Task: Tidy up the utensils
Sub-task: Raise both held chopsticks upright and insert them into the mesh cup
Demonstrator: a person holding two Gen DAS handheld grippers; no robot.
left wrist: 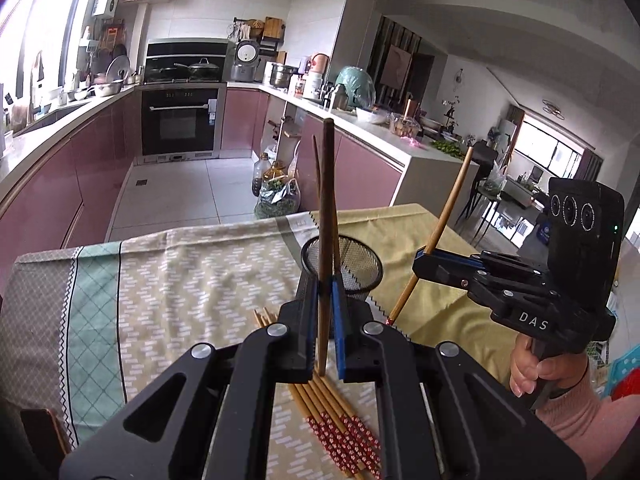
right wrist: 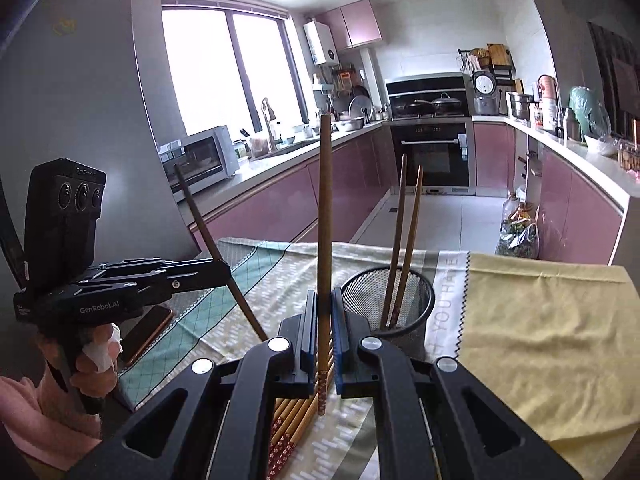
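My left gripper (left wrist: 325, 292) is shut on one brown chopstick (left wrist: 327, 200), held upright above the table. It also shows in the right wrist view (right wrist: 224, 270) with its chopstick (right wrist: 208, 232) tilted. My right gripper (right wrist: 324, 308) is shut on another chopstick (right wrist: 325, 220) with a red patterned end, held upright; it shows in the left wrist view (left wrist: 424, 258) with the chopstick (left wrist: 444, 220) slanted. A black mesh cup (right wrist: 416, 300) (left wrist: 360, 268) stands on the table just beyond both grippers, with two chopsticks (right wrist: 404, 240) in it. Several chopsticks (left wrist: 340, 420) (right wrist: 292, 416) lie flat under the grippers.
The table wears a patterned cloth (left wrist: 180, 280) and a yellow cloth (right wrist: 540, 340). A phone (right wrist: 146, 332) lies near the left table edge. Beyond the table are the kitchen floor, pink cabinets (left wrist: 80, 176), an oven (right wrist: 434, 156) and bags and bottles on the floor (left wrist: 276, 192).
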